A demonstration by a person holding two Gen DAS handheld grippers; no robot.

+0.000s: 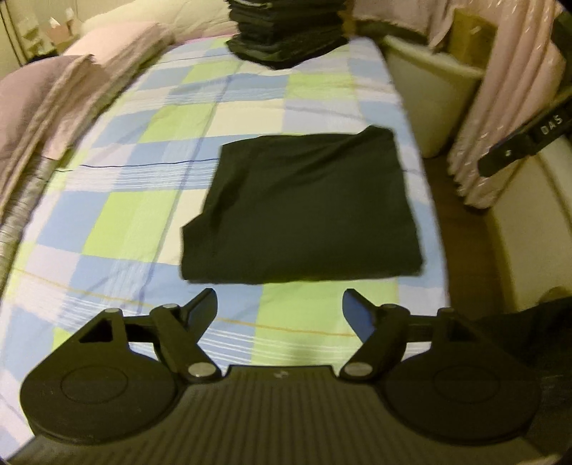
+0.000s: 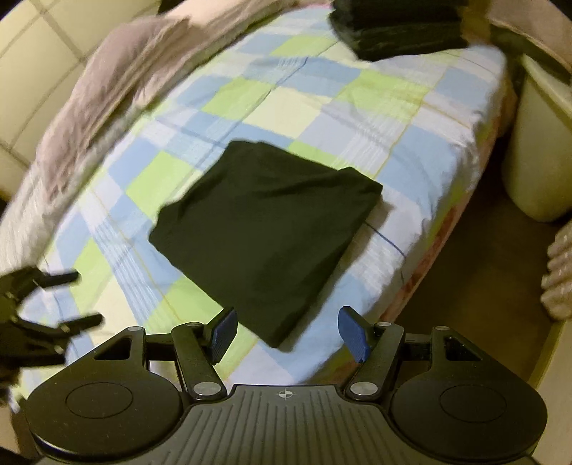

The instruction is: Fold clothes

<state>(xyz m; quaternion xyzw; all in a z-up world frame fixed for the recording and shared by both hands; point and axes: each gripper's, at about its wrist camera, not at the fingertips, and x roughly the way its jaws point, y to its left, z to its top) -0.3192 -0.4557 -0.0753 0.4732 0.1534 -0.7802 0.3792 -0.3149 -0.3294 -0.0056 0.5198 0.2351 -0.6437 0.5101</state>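
Folded black garment (image 1: 304, 207) flat on the checked bedspread (image 1: 143, 186) near its right edge, taller black stack (image 1: 286, 32) at the far end, left gripper (image 1: 279, 304) and right gripper (image 2: 287, 331) both spread, grasping nothing, hovering near the garment's near edge

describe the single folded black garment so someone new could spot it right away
Start at the bed with the blue, green and white checked sheet. Near its middle lies the folded black garment, one flat dark rectangle. Unlike the tall stack of dark clothes at the far end, it lies alone.
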